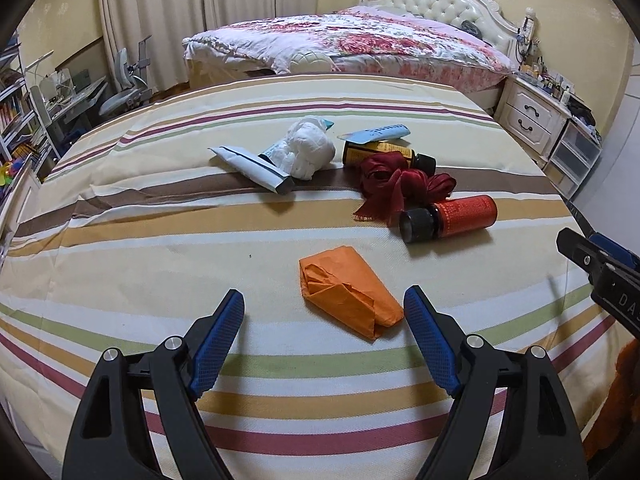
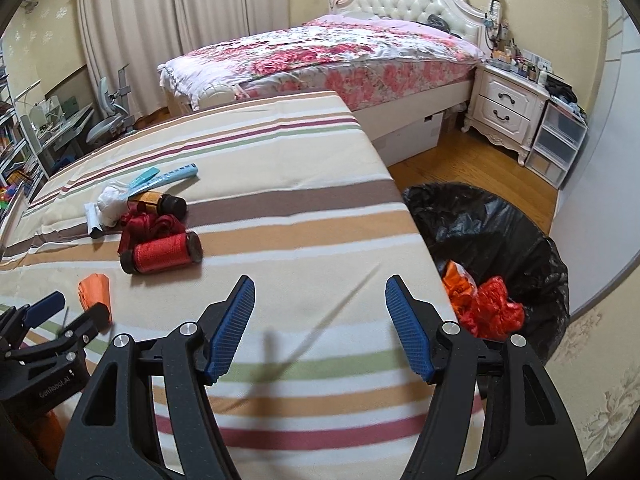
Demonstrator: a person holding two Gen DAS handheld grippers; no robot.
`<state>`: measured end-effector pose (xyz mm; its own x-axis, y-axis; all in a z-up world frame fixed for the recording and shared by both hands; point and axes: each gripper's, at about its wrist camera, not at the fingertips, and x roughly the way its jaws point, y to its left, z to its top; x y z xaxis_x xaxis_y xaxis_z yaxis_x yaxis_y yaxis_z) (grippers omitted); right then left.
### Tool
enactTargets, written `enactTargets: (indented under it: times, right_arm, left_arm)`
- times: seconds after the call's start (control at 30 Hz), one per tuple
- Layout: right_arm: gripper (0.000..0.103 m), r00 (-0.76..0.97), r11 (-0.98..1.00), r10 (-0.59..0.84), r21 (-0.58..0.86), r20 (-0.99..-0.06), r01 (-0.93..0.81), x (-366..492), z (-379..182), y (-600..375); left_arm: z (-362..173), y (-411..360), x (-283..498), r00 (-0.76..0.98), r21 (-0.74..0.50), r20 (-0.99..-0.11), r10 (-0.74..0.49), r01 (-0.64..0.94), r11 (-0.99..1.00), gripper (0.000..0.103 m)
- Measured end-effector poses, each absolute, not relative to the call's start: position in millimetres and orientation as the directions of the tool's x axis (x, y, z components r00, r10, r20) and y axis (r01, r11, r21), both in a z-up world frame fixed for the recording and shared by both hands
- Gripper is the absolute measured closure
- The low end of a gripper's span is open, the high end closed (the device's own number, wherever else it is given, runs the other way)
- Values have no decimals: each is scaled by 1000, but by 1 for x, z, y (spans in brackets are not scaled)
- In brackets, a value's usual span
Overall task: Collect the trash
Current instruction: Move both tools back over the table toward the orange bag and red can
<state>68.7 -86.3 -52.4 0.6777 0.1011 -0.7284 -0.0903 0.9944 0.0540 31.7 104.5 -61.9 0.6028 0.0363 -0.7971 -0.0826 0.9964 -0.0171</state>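
An orange folded paper (image 1: 344, 292) lies on the striped cloth, between the tips of my left gripper (image 1: 324, 295), which is open; the pads do not touch it. Beyond it lie a red bottle with a black cap (image 1: 452, 216), a dark red ribbon (image 1: 400, 188), a yellow-labelled bottle (image 1: 384, 154), a white crumpled tissue (image 1: 308, 152), a grey-white tube (image 1: 252, 168) and a blue wrapper (image 1: 380, 132). My right gripper (image 2: 320, 280) hovers open over bare cloth near the table's right edge, nothing between its fingers. A bin lined with a black bag (image 2: 500, 224) holds red and orange trash (image 2: 484, 300).
The striped table (image 2: 280, 184) ends at its right edge just beside the bin, which stands on a wooden floor. A bed (image 2: 328, 56) and a white nightstand (image 2: 504, 108) stand behind. Shelves and a desk chair (image 1: 124, 92) fill the far left.
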Motion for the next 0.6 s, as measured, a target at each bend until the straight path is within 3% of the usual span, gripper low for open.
enactTargets:
  times: [0.6]
  right_arm:
    - [32, 623, 975, 145, 3, -769, -222, 104, -58, -30]
  left_arm:
    - [-64, 155, 28, 584, -29, -809, 67, -153, 988, 29]
